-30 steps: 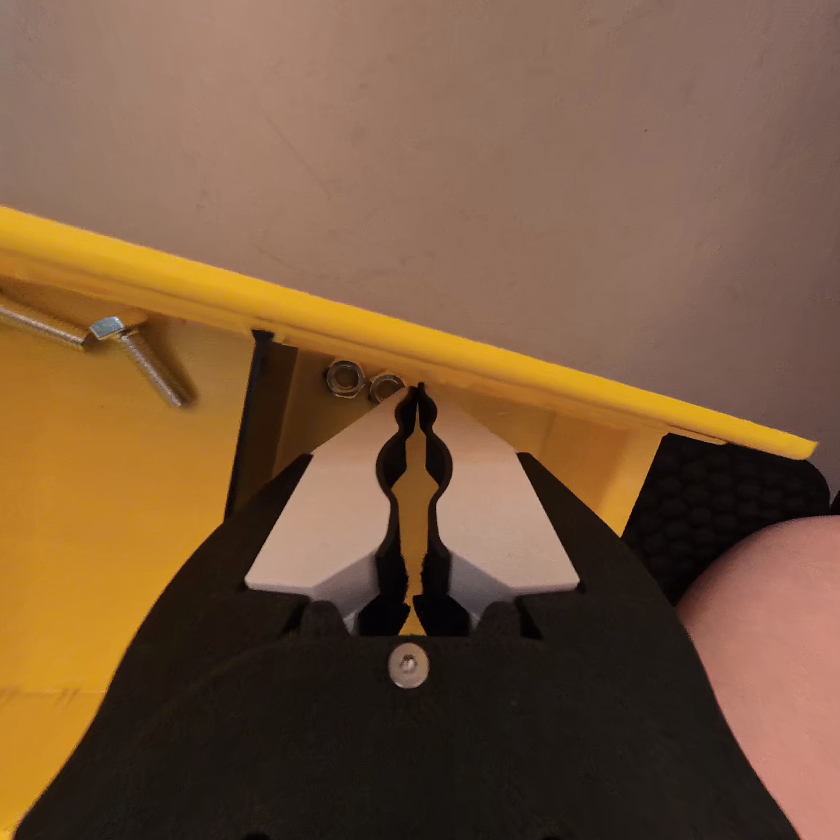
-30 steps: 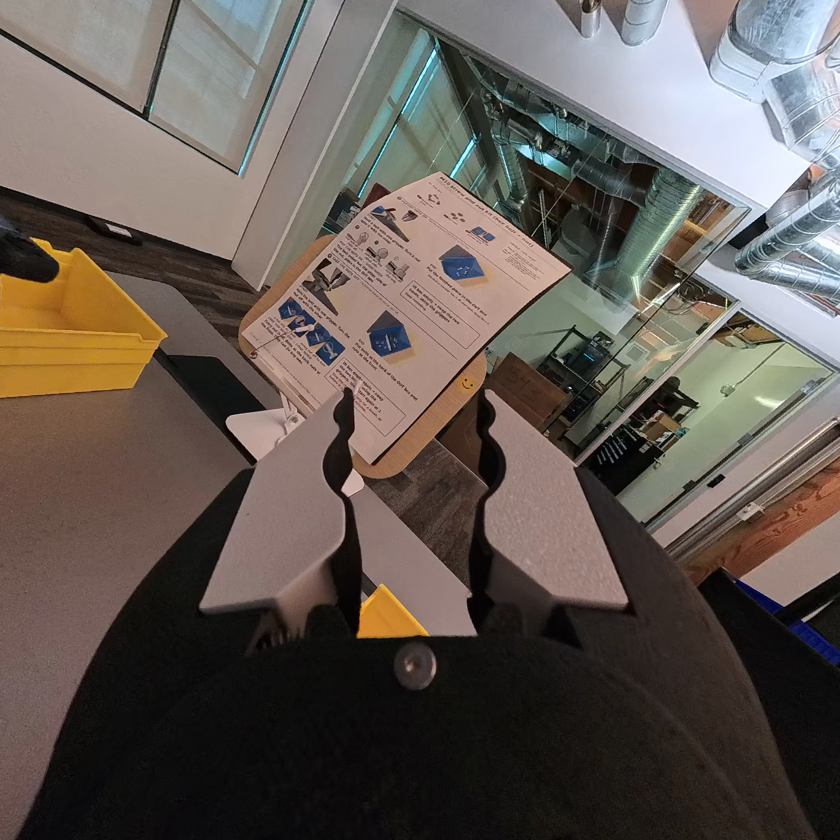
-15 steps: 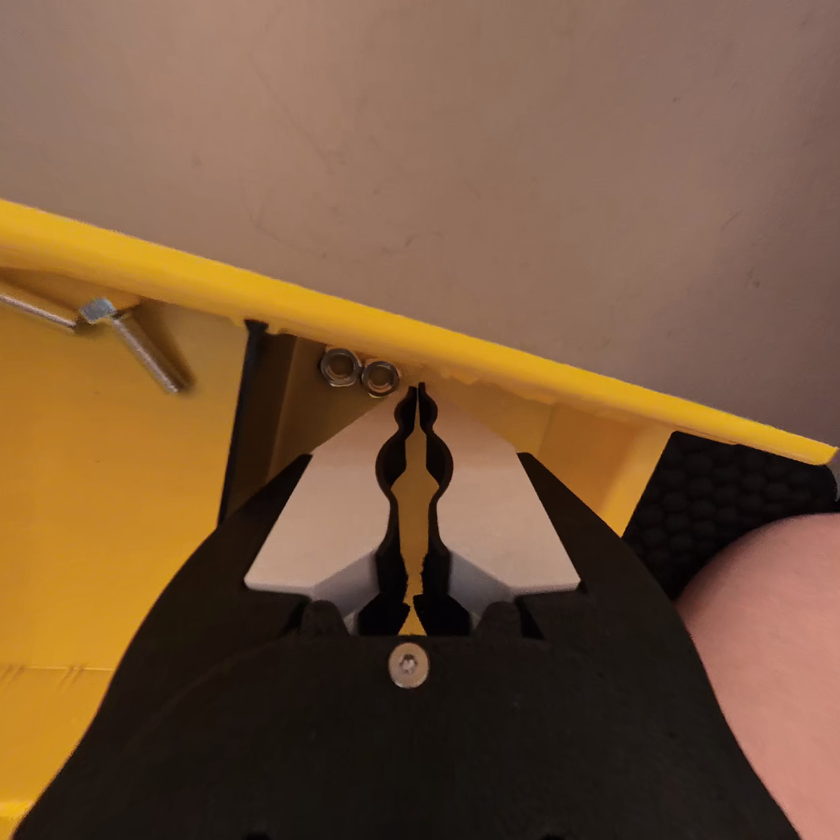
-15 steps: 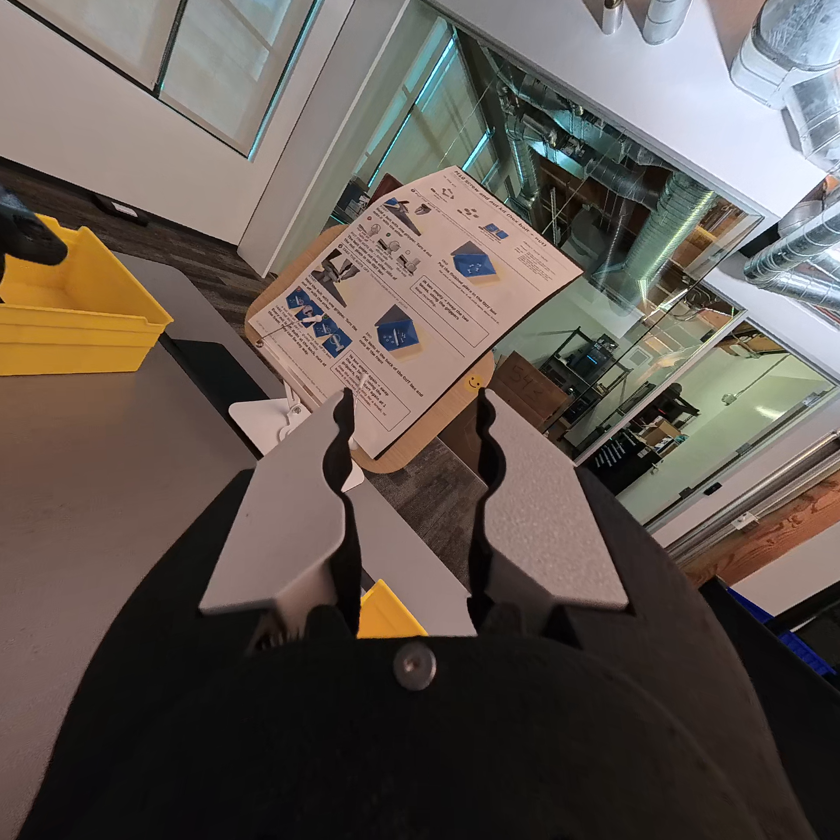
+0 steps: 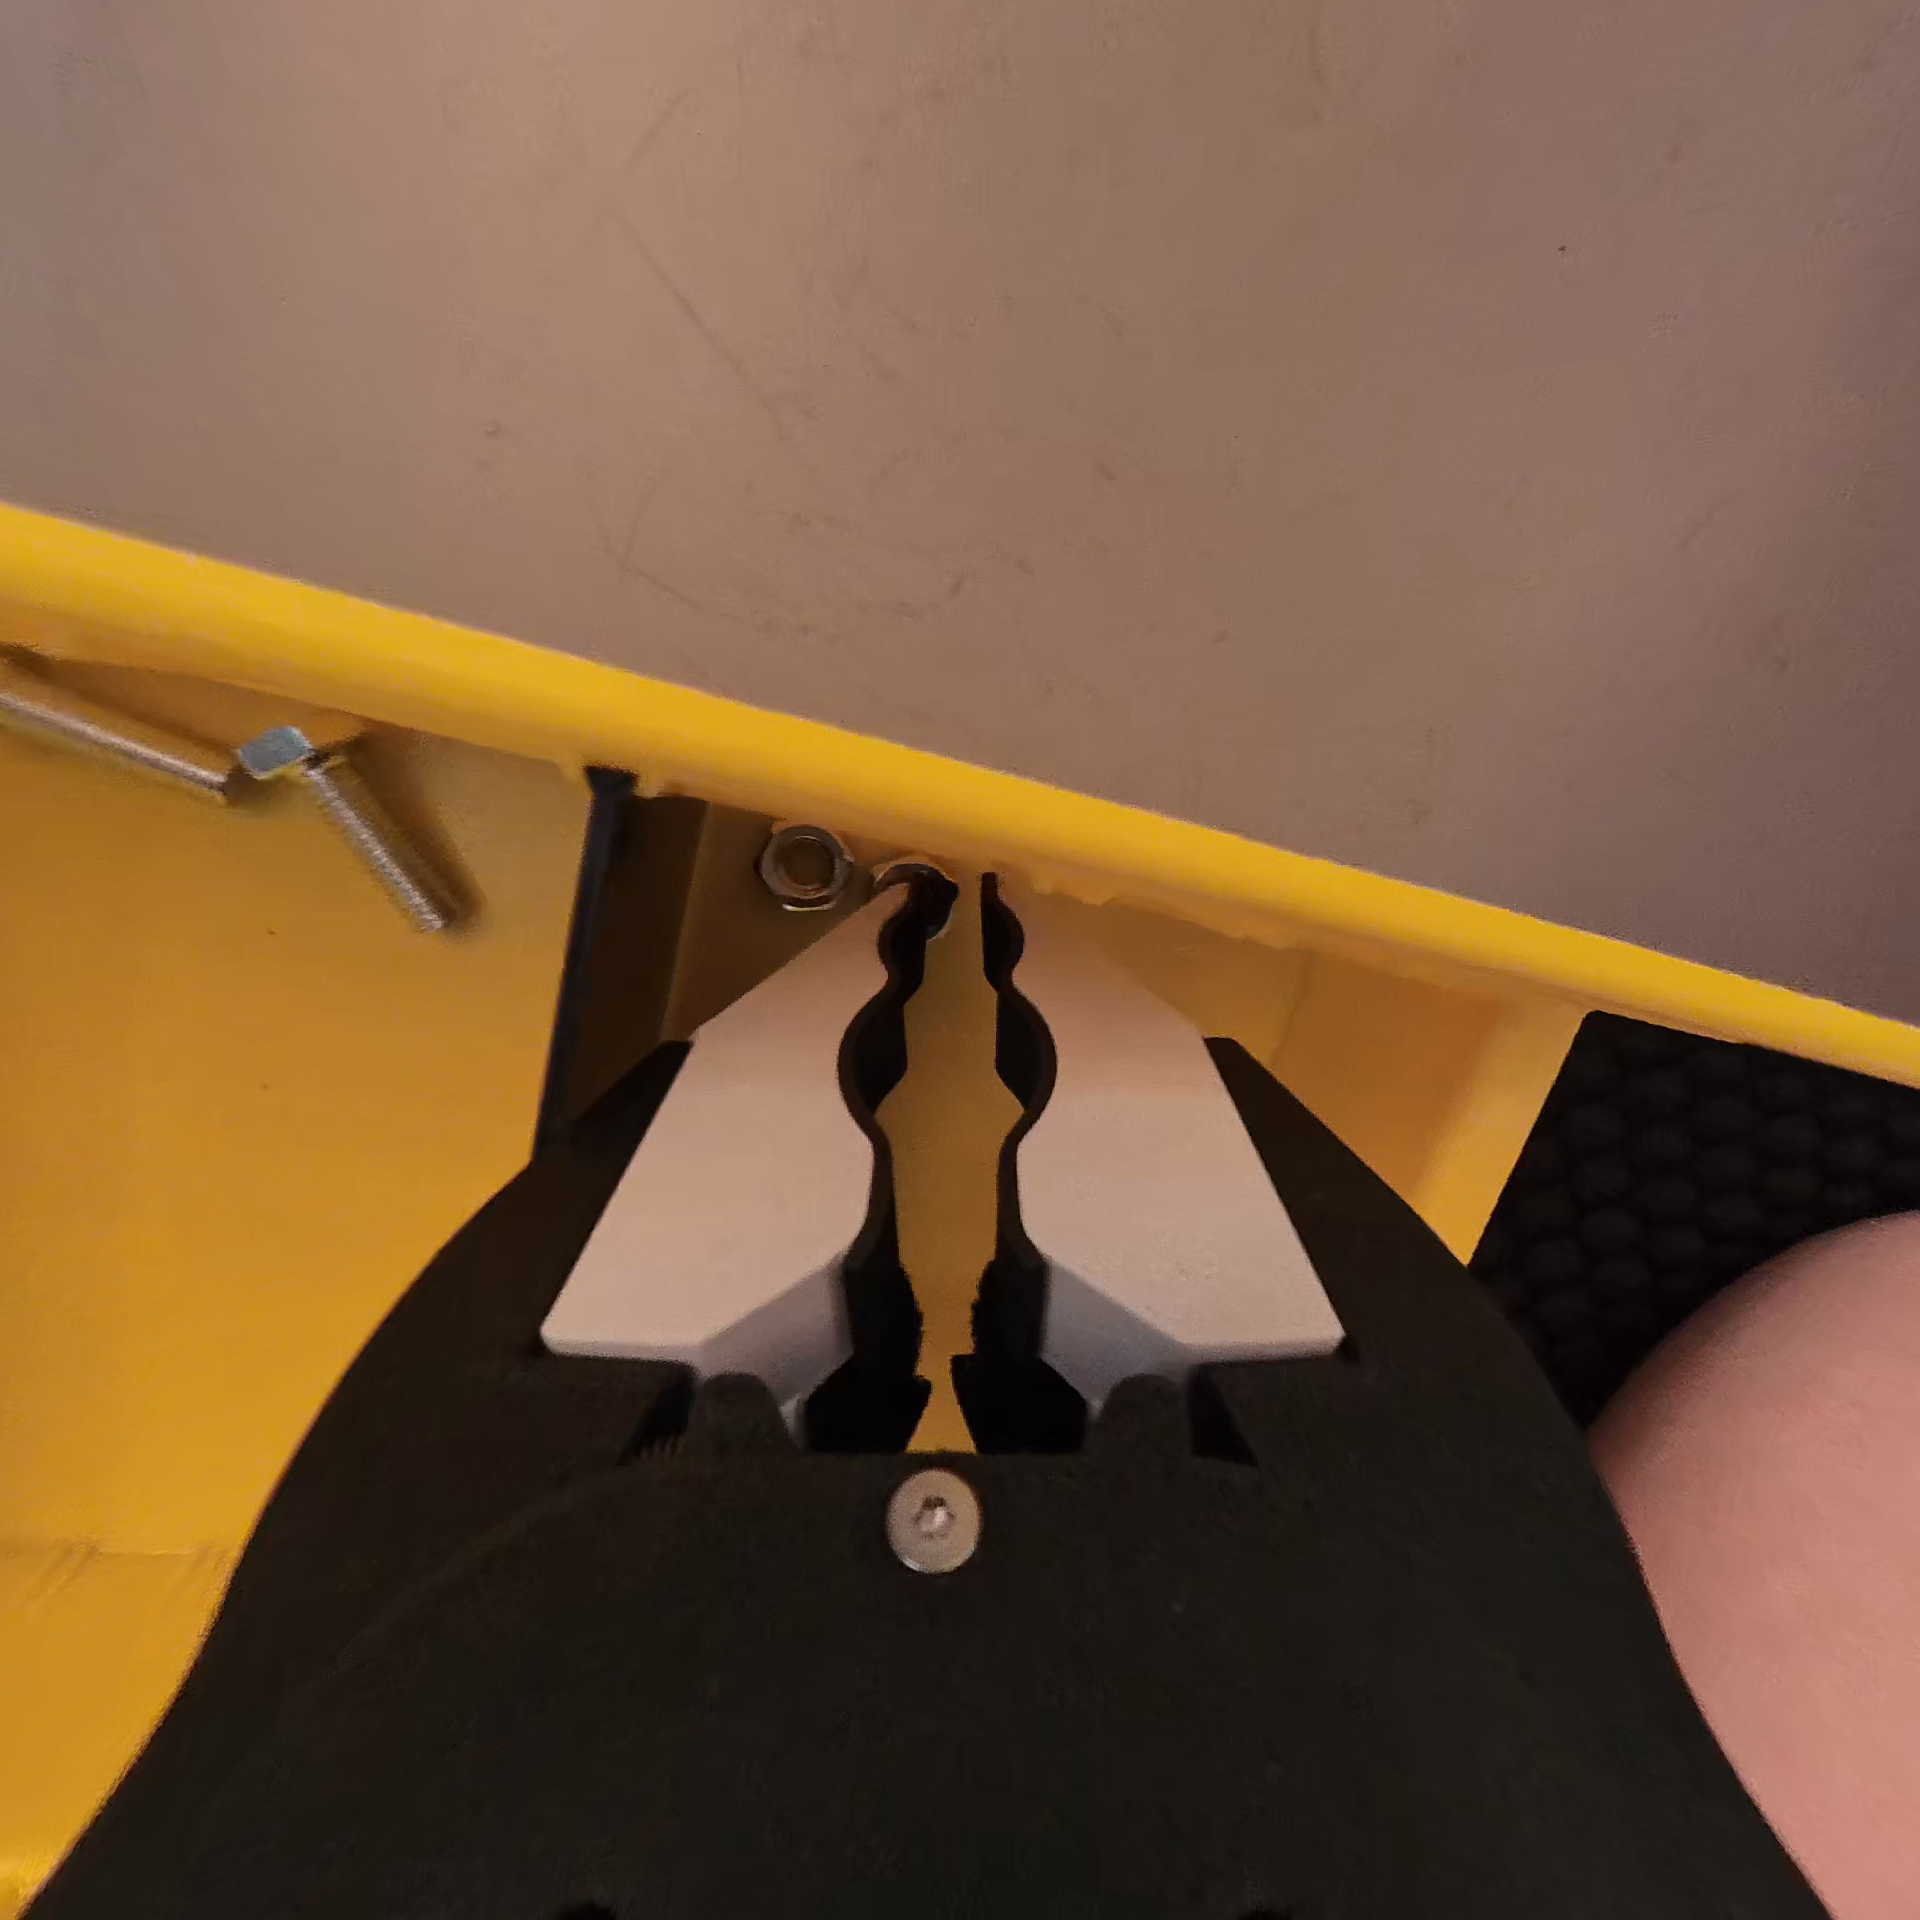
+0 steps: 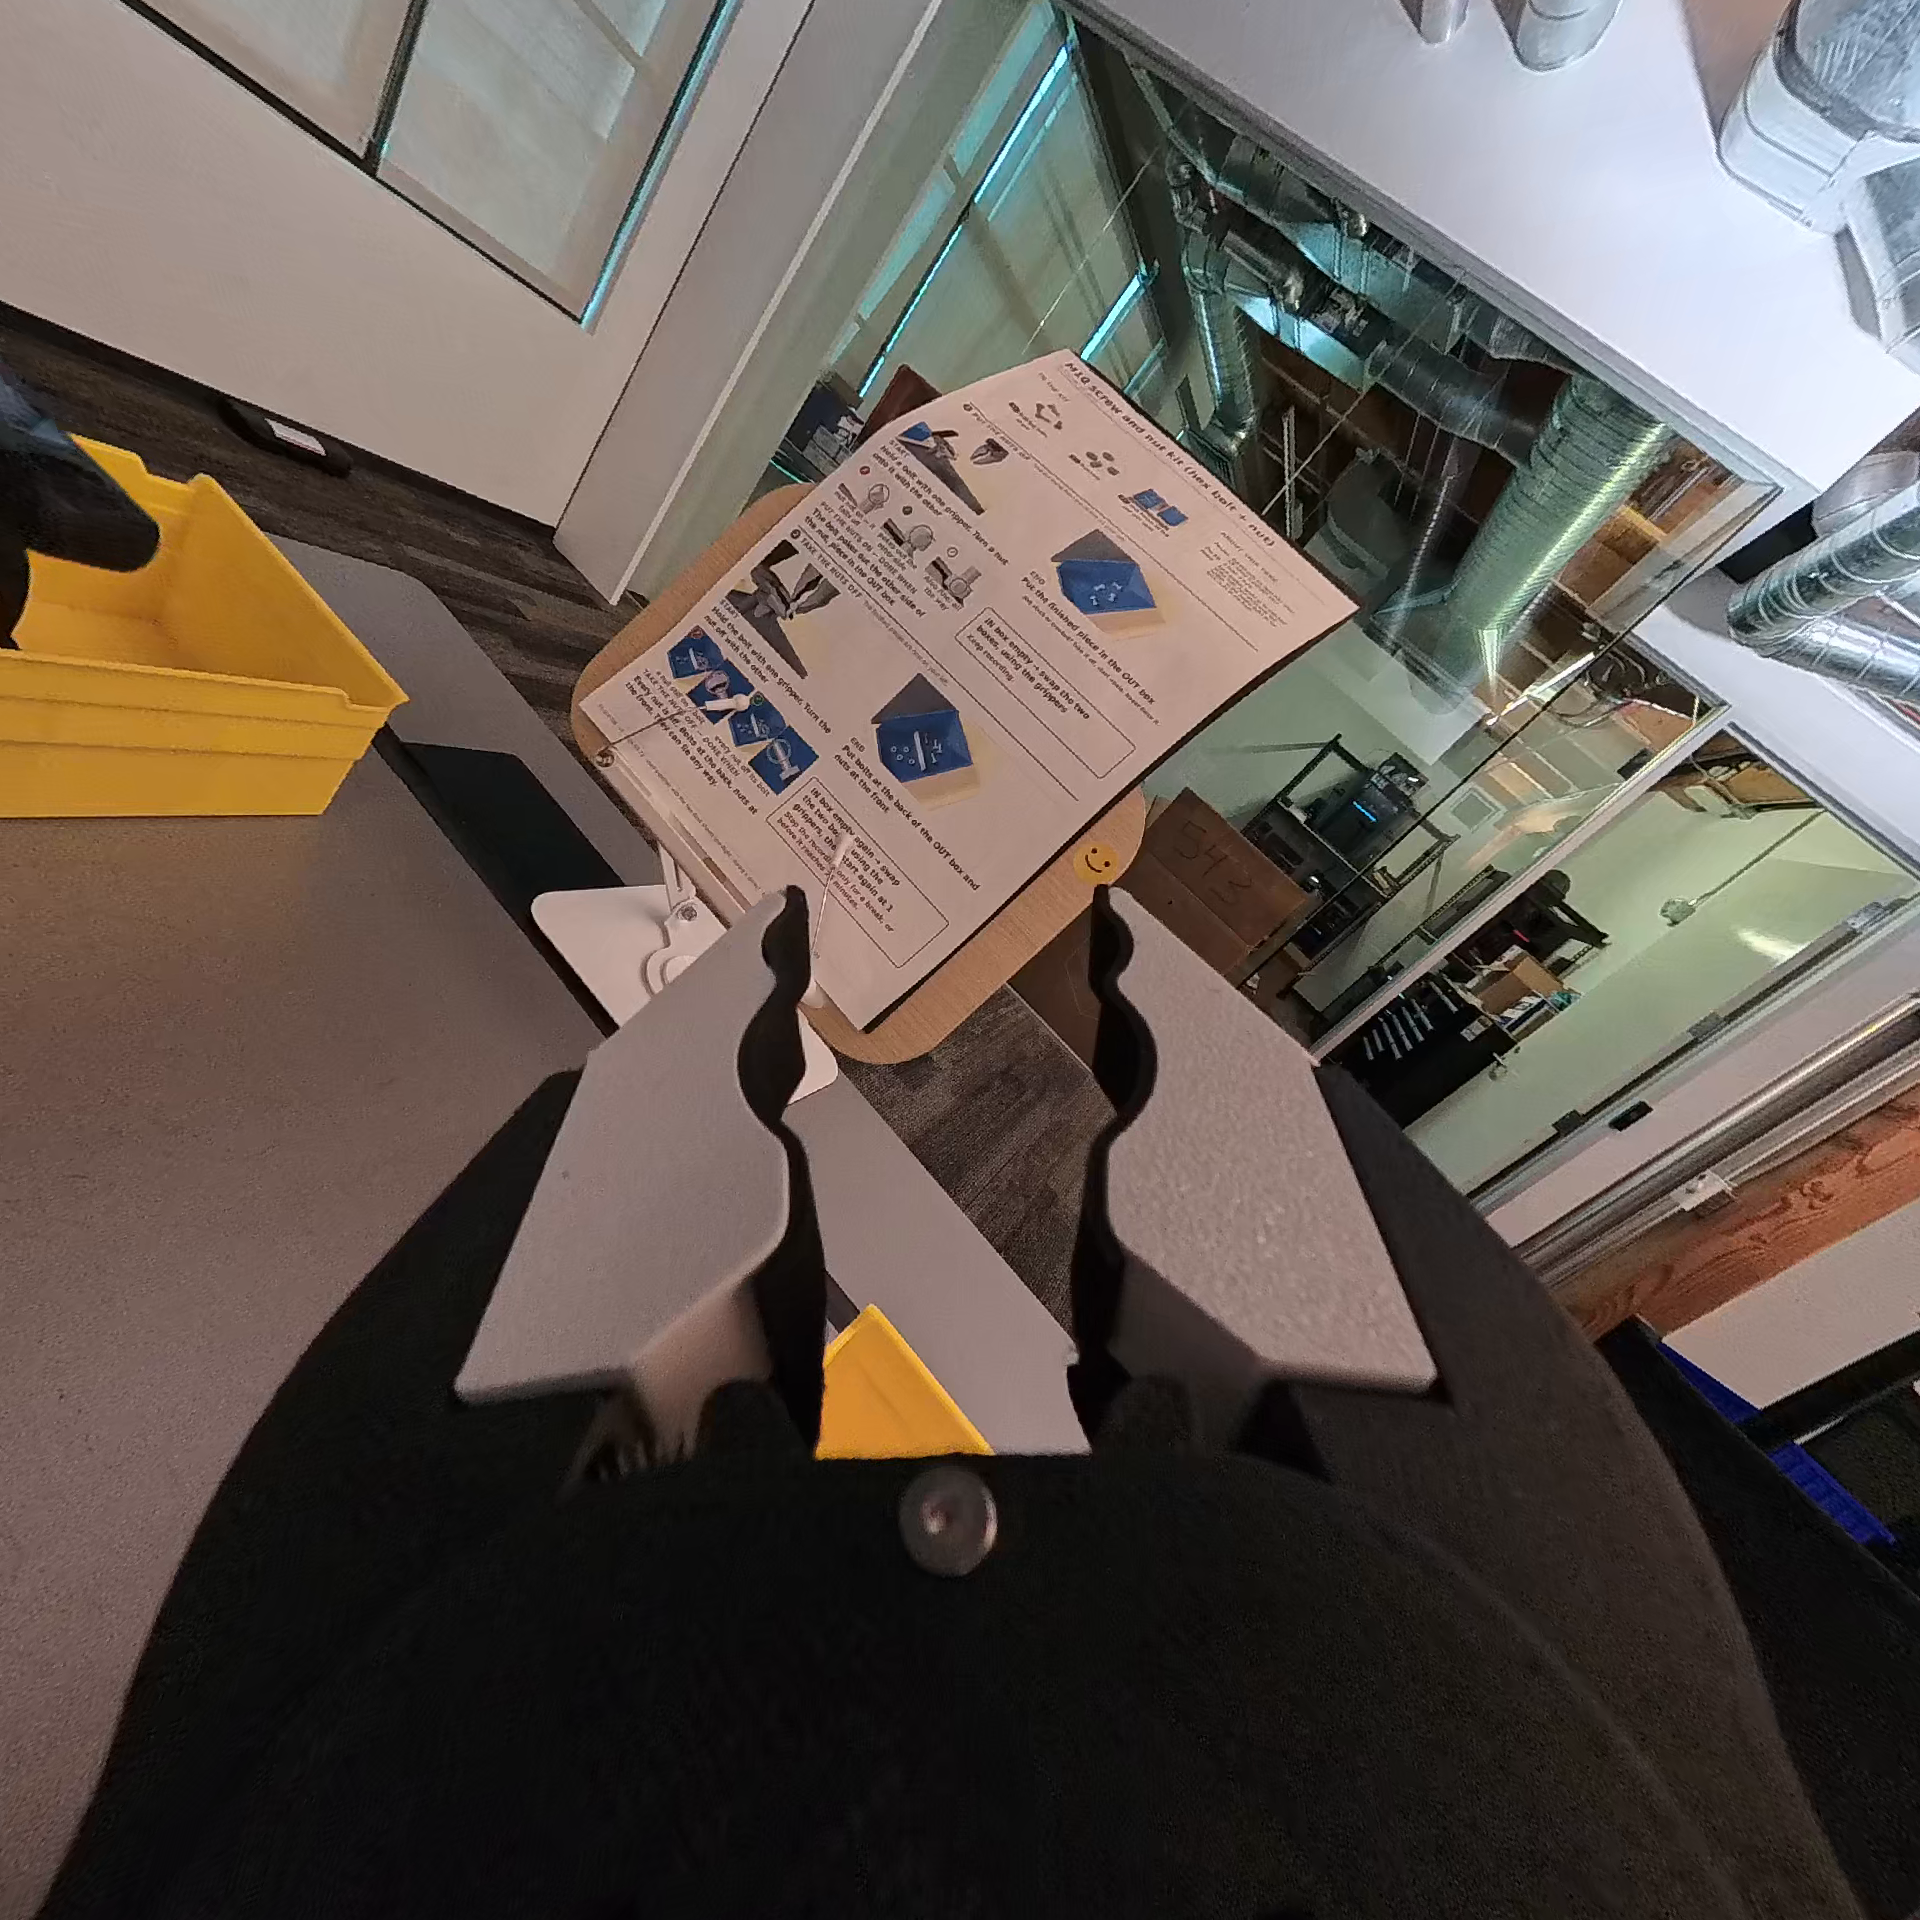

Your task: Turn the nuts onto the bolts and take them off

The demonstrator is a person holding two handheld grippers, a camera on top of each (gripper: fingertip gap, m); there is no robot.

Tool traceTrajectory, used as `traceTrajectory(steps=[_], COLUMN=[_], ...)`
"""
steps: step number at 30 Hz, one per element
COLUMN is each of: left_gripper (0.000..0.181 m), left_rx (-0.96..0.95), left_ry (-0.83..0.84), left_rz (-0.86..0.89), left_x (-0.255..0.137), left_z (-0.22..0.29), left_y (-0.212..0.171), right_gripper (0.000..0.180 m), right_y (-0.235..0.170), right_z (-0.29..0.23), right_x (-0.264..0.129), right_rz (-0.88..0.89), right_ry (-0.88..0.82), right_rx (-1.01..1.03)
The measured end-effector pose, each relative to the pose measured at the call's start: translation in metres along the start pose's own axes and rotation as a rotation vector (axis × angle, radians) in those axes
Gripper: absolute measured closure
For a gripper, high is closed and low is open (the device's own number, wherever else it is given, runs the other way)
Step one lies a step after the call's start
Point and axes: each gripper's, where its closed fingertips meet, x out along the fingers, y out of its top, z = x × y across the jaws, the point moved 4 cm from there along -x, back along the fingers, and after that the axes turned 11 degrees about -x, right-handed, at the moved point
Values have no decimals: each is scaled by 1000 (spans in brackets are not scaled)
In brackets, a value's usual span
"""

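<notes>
In the left wrist view my left gripper (image 5: 954, 888) reaches into the far corner compartment of a yellow bin (image 5: 935, 769). Its jaws stand a small gap apart. Two silver nuts lie against the bin wall: one nut (image 5: 805, 868) lies free to the left, and the second nut (image 5: 906, 871) sits at the tip of the left finger, partly hidden by it. Two bolts (image 5: 384, 842) lie in the larger compartment to the left. My right gripper (image 6: 945, 914) is open and empty, held above the table and pointing up and away.
A black divider (image 5: 597, 935) separates the bin's compartments. A black honeycomb mat (image 5: 1714, 1143) and a person's limb (image 5: 1787, 1507) are at the right. The right wrist view shows the grey table (image 6: 208, 1039), the yellow bin (image 6: 177, 707), an instruction sheet on a stand (image 6: 977, 665) and another yellow corner (image 6: 883, 1392). Across from one pair of fingers to the other is roughly 50 cm.
My left gripper's jaws have parted from shut to a small gap, and its left fingertip now sits on the second nut. The right gripper has drifted slightly and stays open.
</notes>
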Motion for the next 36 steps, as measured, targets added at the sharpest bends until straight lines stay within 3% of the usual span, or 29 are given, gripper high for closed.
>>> traceTrajectory(steps=[11, 25, 32, 36], left_gripper=[176, 177, 177, 177], left_rx=[-77, -131, -156, -180], left_ry=[-34, 80, 128, 194], left_rz=[-47, -141, -121, -10], left_x=[-4, -14, -32, -63], left_z=[0, -7, -3, 4], left_y=[-17, -33, -30, -18], right_gripper=[126, 126, 126, 126], right_y=[0, 0, 1, 1], right_z=[0, -4, -5, -7], right_x=[-2, 1, 1, 3], right_rz=[-3, -13, -11, -14], right_ry=[0, 11, 15, 23], right_rx=[-9, -35, -38, -42])
